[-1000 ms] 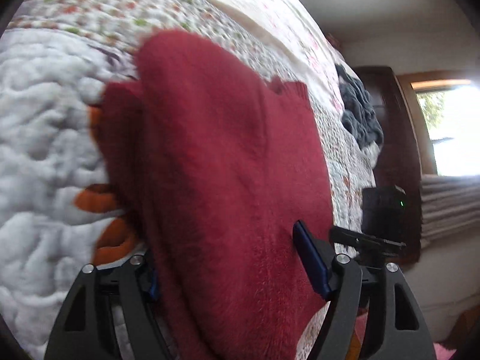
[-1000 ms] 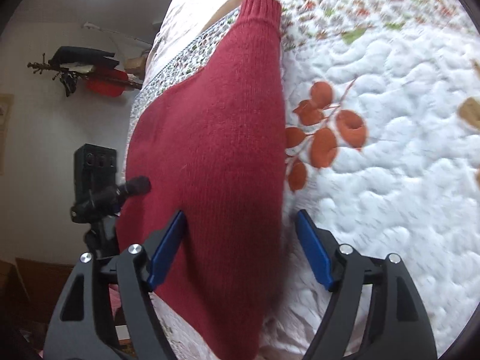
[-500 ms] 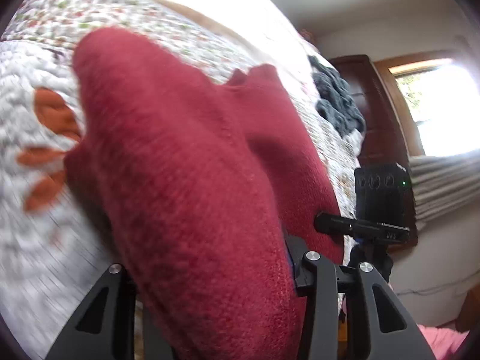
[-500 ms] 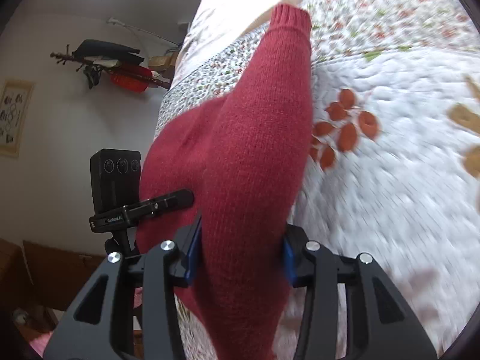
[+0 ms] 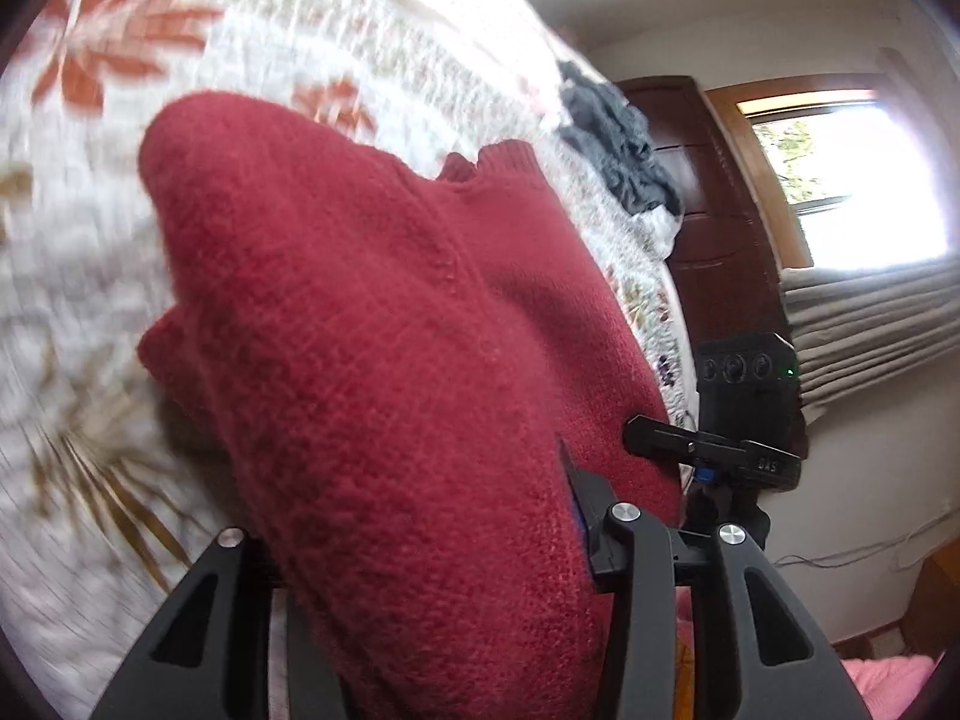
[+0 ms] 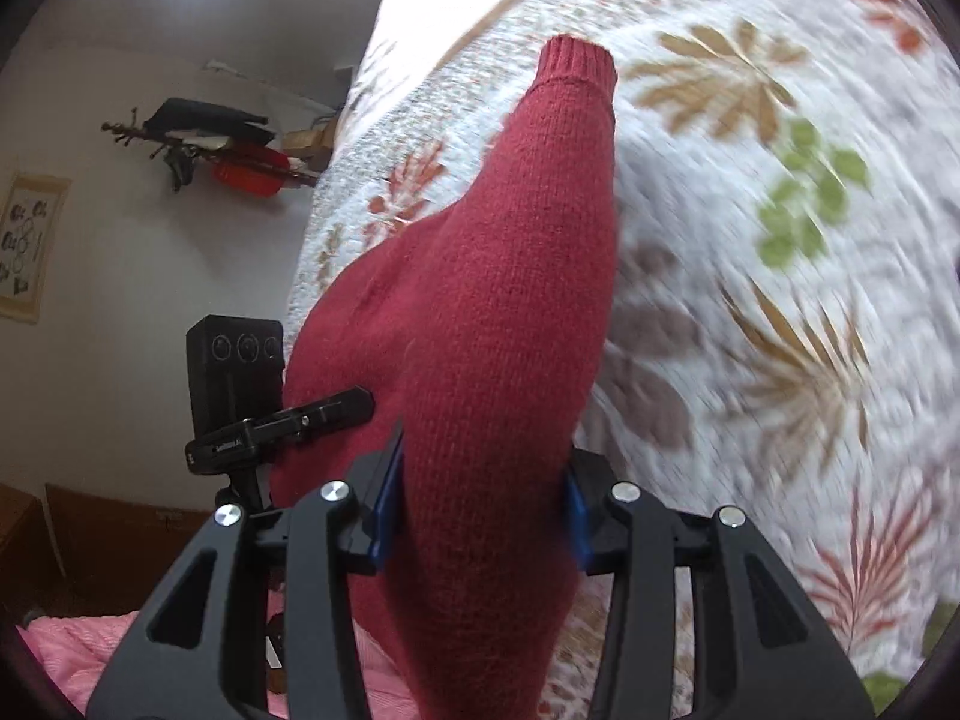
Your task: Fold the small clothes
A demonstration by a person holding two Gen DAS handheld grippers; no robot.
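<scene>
Now left tongs (image 5: 420,552) clenched on a red knit sweater (image 5: 372,348) filling the frame's centre, right tongs (image 6: 480,516) gripping its sleeve, cuff toward upper centre, leaf-patterned quilted bed (image 6: 780,240) behind, grey clothes (image 5: 618,144) upper right.

Both wrist cams close-up, sharing red sweater (image 5: 384,360) on quilt (image 6: 750,240).

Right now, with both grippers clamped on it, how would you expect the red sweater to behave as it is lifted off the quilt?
The red sweater will probably be floppy: it bulges and drapes around the left gripper. It looks thick-knit, so likely fairly weighty for its size. In the right gripper the fuzzy wool bunches between the fingers, so slipping seems unlikely, though the free sleeve may dangle and drag over the quilt.
</scene>
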